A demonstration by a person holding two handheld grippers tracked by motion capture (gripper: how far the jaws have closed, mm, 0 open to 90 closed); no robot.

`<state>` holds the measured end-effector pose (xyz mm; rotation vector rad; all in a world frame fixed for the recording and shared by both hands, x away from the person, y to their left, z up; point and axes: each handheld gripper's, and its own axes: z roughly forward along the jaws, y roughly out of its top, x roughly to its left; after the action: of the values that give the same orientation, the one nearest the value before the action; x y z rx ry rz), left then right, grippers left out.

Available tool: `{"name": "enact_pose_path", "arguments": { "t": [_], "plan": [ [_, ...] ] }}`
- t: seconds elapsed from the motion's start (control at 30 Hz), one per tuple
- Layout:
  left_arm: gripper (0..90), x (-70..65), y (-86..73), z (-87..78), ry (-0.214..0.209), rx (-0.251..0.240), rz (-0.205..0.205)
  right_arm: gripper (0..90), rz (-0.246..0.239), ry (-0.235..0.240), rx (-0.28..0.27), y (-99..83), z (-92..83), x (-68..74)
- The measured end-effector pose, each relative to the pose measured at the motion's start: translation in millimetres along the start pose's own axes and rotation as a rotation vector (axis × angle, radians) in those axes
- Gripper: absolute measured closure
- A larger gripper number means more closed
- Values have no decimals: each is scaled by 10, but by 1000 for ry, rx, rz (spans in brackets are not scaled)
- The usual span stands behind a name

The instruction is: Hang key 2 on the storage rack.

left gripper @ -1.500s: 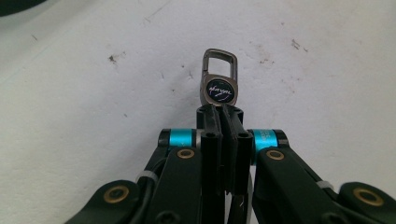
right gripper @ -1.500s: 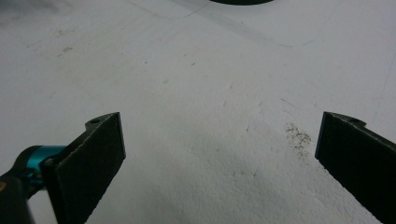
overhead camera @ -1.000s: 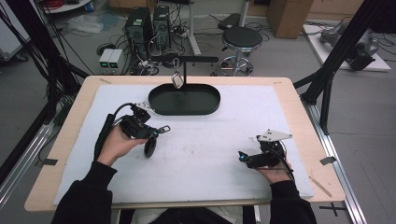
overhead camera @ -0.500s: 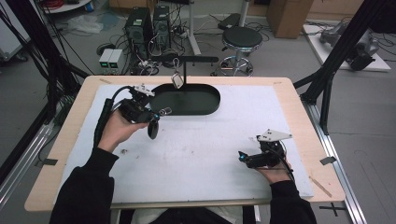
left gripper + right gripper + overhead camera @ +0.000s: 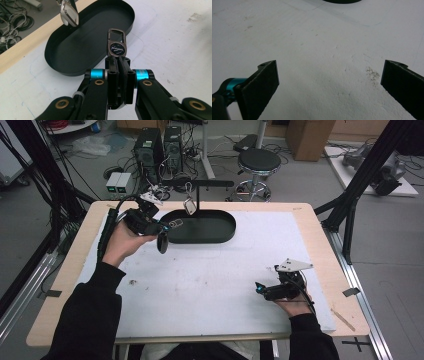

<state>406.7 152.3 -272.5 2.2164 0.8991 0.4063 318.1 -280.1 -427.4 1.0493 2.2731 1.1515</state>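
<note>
The left gripper (image 5: 118,61) has its two black jaws pinched tight on a metal key fob (image 5: 117,47), a dark grey piece with a glossy round badge bearing pale lettering and a rectangular loop at its far end. The fob sticks out beyond the jaw tips, its loop held over the near rim of the oval tray (image 5: 75,50). That tray is matte black, shallow, with a low upright wall and rounded ends; it lies just ahead of the gripper on the white table cover (image 5: 175,37). Up and to the gripper's left, a shiny silver keyring tag (image 5: 69,15) hangs above the tray's far part; in the high view it dangles from a thin black T-shaped stand (image 5: 197,190) rising at the tray's back edge.

The right gripper (image 5: 329,82) has its flat black jaws spread wide, with nothing between them, low over the cover, whose surface is rough, grainy white with faint scuffs and a small dark speckled smudge (image 5: 372,72) near the right-hand jaw.
</note>
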Motion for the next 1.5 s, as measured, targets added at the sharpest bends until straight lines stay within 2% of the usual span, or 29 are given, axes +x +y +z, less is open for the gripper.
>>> {"name": "enact_pose_path", "arguments": {
  "t": [0.13, 0.43, 0.63, 0.73, 0.93, 1.13, 1.27, 1.5],
  "plan": [
    [859, 72, 59, 4, 6, -2, 1, 8, -1, 2, 0, -1, 1, -3],
    [859, 239, 176, -37, 22, -32, -25, 8, -3, 0, 2, -3, -1, -7],
    [859, 342, 256, -69, 46, -48, -39, 8, 3, 2, 3, -4, 1, -4],
    [858, 380, 294, -60, 64, -37, -41, 8, 2, 0, 3, -4, 1, -5],
    [858, 474, 353, -49, 76, -48, -48, 7, -3, -1, 4, -5, 7, -10],
    [858, 566, 405, 19, 85, -61, -54, 8, -3, -4, 5, -6, 8, -12],
    [858, 655, 405, 99, 86, -79, -77, 8, -2, -4, 6, -7, 3, -16],
    [857, 813, 371, 174, 110, -102, -116, 8, -4, -8, 14, -16, 8, -19]
  ]
}}
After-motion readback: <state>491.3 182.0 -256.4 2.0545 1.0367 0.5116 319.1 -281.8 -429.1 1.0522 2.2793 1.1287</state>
